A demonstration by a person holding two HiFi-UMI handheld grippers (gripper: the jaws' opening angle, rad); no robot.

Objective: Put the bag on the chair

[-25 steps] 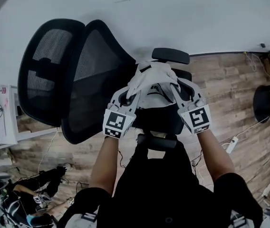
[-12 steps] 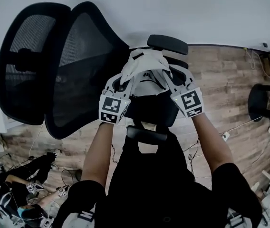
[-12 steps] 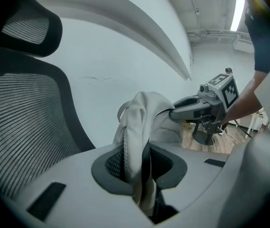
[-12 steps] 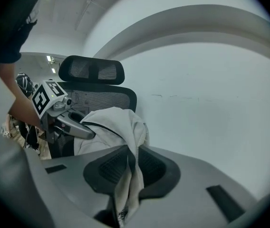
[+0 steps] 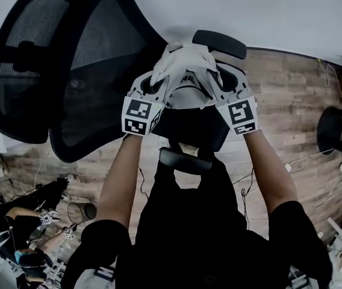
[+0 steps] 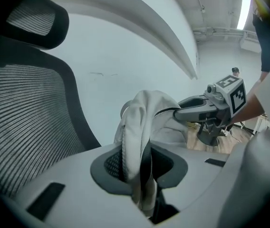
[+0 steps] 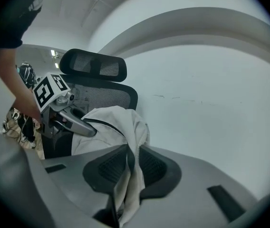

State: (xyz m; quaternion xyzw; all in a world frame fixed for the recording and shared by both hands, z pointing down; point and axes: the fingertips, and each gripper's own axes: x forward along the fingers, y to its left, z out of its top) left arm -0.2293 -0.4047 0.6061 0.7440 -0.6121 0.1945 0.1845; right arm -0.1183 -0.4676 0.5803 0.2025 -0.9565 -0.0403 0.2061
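Left gripper point(image 6: 137, 170) pinches a fold of the white bag point(image 6: 147, 113) between its pads, the jaws just easing apart with the cloth between them. Right gripper point(image 7: 125, 167) clamps another fold of the same bag (jaws nearly together on the cloth). The bag bunches ahead of both jaw pairs, strung between the grippers. Below them is the black chair point(image 5: 105, 59), its seat under the bag and its mesh back on the left gripper's outer side; whether bag touches seat, cannot tell.
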